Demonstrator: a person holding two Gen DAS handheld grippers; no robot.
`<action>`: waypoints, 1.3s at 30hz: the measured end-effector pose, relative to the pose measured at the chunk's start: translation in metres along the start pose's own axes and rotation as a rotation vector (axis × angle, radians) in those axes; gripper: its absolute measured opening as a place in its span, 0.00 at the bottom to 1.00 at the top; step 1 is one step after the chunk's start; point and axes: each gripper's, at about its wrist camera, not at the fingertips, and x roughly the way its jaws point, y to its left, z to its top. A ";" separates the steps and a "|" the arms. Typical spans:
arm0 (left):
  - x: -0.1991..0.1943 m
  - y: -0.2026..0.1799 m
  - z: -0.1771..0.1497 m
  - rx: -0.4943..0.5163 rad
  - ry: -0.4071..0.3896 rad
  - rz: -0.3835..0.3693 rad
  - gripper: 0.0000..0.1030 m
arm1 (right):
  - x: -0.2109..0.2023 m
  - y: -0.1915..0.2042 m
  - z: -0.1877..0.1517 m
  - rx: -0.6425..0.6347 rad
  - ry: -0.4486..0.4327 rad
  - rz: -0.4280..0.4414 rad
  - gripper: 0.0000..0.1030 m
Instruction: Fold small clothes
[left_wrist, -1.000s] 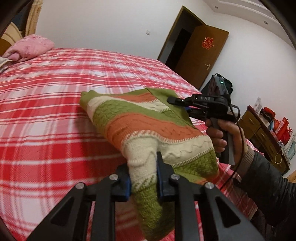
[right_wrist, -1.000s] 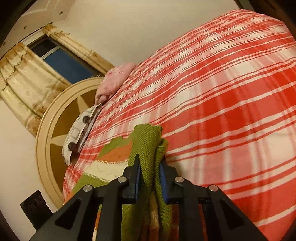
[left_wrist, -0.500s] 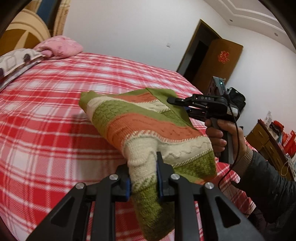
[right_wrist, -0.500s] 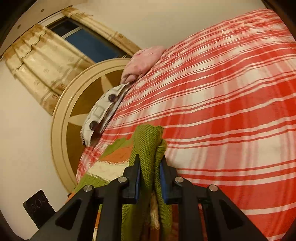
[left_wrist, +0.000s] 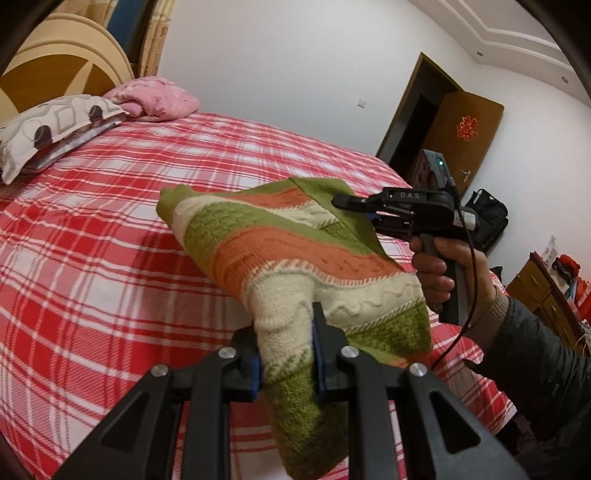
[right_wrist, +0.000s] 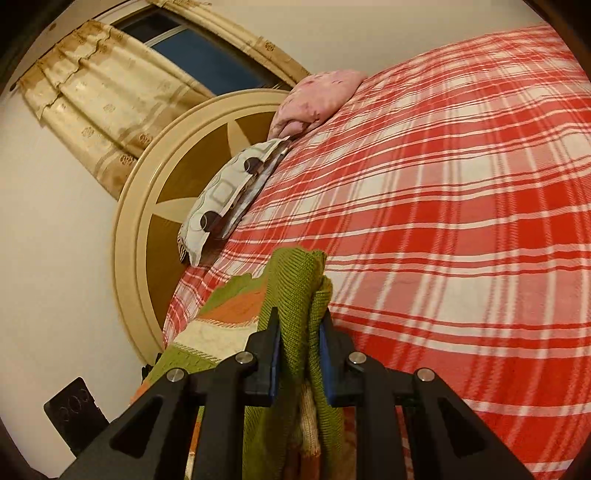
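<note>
Garment: a small knitted sweater (left_wrist: 295, 254) in green, orange and cream stripes was held up off the bed, stretched between the two claws.
Left claw: the left claw (left_wrist: 286, 347) was closed tight on a cream and green bunch of the sweater's near edge, the cloth squeezed between its blue-lined pads and hanging down below them.
Right claw: the right claw (right_wrist: 299, 350) was pinched shut on a thick fold of plain green knit that stood up above its pads; in the left wrist view the same claw (left_wrist: 354, 208) gripped the sweater's far green edge.
Hand: a hand (left_wrist: 447, 269) in a dark sleeve held the right claw's grip, with a cable running down from it.
Bed: the bed (left_wrist: 92, 258), covered in a red and white checked sheet, lay under the sweater; the sweater's far folded corner looked close to the sheet, but contact could not be told.
Pillows: a pink pillow (left_wrist: 155, 99) and a patterned grey-white pillow (left_wrist: 48, 129) lay at the head of the bed, well apart from the sweater.
Headboard: a round tan headboard (right_wrist: 162, 206) stood behind the pillows, below a curtained window (right_wrist: 122, 77).
Door: a brown door (left_wrist: 465, 140) stood open beyond the bed.
</note>
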 end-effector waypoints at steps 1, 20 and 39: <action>-0.002 0.003 -0.001 -0.005 -0.003 0.004 0.21 | 0.003 0.003 0.000 -0.005 0.003 0.000 0.17; -0.038 0.037 -0.028 -0.078 -0.022 0.061 0.21 | 0.059 0.054 -0.015 -0.067 0.083 0.023 0.17; -0.046 0.056 -0.046 -0.122 -0.013 0.099 0.21 | 0.103 0.074 -0.023 -0.076 0.140 0.020 0.17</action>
